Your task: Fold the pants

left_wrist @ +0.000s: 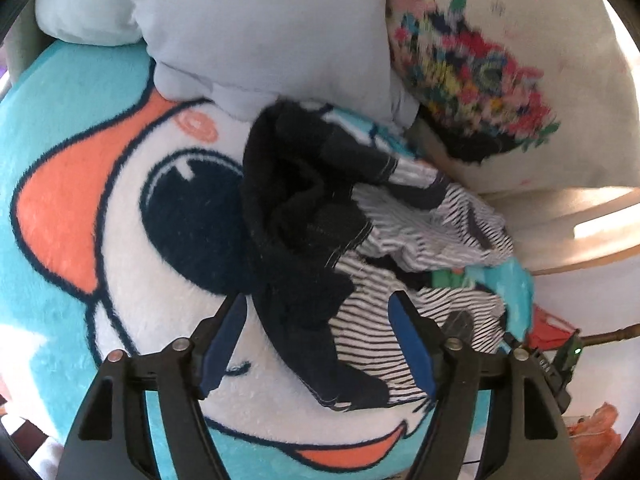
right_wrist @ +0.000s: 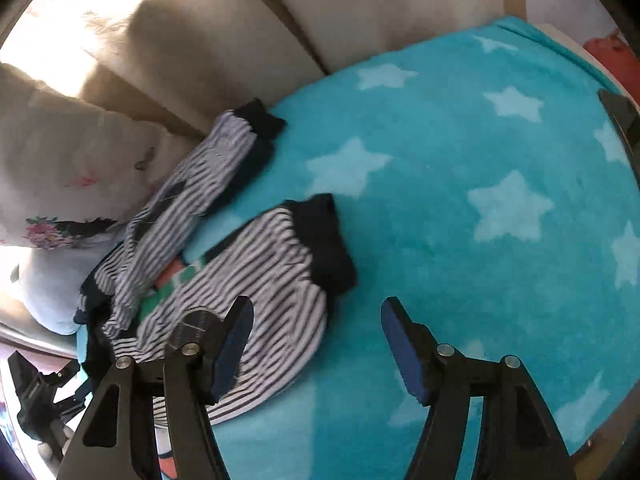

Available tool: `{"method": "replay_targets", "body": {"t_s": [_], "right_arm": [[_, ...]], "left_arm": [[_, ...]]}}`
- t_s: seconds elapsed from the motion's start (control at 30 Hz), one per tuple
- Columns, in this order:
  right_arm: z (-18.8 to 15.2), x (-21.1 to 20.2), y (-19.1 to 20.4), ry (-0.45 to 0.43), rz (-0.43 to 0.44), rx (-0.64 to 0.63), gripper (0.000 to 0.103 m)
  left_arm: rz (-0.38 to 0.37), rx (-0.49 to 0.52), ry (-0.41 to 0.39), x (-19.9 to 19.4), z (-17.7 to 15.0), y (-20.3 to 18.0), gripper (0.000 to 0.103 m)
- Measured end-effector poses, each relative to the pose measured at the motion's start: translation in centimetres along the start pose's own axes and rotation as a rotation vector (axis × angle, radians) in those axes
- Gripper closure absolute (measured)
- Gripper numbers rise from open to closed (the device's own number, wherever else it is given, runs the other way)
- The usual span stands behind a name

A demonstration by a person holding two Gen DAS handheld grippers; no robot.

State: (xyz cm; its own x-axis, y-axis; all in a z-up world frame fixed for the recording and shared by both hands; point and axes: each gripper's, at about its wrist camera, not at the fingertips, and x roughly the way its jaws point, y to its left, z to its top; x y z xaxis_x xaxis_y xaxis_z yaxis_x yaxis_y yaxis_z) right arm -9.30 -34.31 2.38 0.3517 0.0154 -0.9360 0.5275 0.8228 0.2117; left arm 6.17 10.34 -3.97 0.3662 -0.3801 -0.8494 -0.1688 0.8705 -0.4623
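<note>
The pants [left_wrist: 360, 248] are black-and-white striped with dark navy waistband and cuffs. They lie crumpled on a plush blanket [left_wrist: 80, 120] with a cartoon face. My left gripper [left_wrist: 316, 312] is open, its jaws on either side of the dark waistband end, just above it. In the right wrist view the pants [right_wrist: 248, 280] lie with both legs stretched away, the cuffs [right_wrist: 332, 248] toward the sofa back. My right gripper [right_wrist: 316, 320] is open and empty, over the teal blanket [right_wrist: 460, 160], its left finger [right_wrist: 236, 336] over the near leg.
A pale blue pillow [left_wrist: 260, 32] and a floral cushion [left_wrist: 480, 72] lie beyond the pants. The beige sofa back [right_wrist: 240, 20] and a cream cushion [right_wrist: 60, 160] border the blanket. The other gripper [right_wrist: 36, 396] shows at lower left.
</note>
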Motion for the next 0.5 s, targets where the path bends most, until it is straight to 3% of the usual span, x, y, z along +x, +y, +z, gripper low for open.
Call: {"method": "replay_targets", "body": {"t_s": [0.03,0.17,0.4,0.43,0.47,0.5], "right_arm": [[-0.3,0.7,0.2,0.002,-0.001,0.000,0.032],[-1.2,2.4,2.1,-0.016,-0.012,-0.033,0.028],[-0.5,4.5,5.0,-0.002,-0.015,-0.085,0.026],[-0.6,4.7,5.6,0.001,-0.022,-0.099,0.026],[-0.7,4.9,6.1,0.000,-0.029,-0.107,0.031],[-0.8,5.0,6.4,-0.001,-0.039,-0.115,0.045]], "left_arm": [[0.026,0.021,-0.019,0.2,0.0,0.0,0.031],[0.130,0.061,0.054,2.6,0.1,-0.5,0.031],[0.191,0.077,0.048,3.5,0.1,-1.2,0.029],[0.201,0.069,0.040,3.4,0.0,-1.1,0.039],[0.209,0.067,0.034,3.2,0.0,-0.9,0.059],[0.204,0.065,0.032,3.0,-0.1,-0.7,0.074]]}}
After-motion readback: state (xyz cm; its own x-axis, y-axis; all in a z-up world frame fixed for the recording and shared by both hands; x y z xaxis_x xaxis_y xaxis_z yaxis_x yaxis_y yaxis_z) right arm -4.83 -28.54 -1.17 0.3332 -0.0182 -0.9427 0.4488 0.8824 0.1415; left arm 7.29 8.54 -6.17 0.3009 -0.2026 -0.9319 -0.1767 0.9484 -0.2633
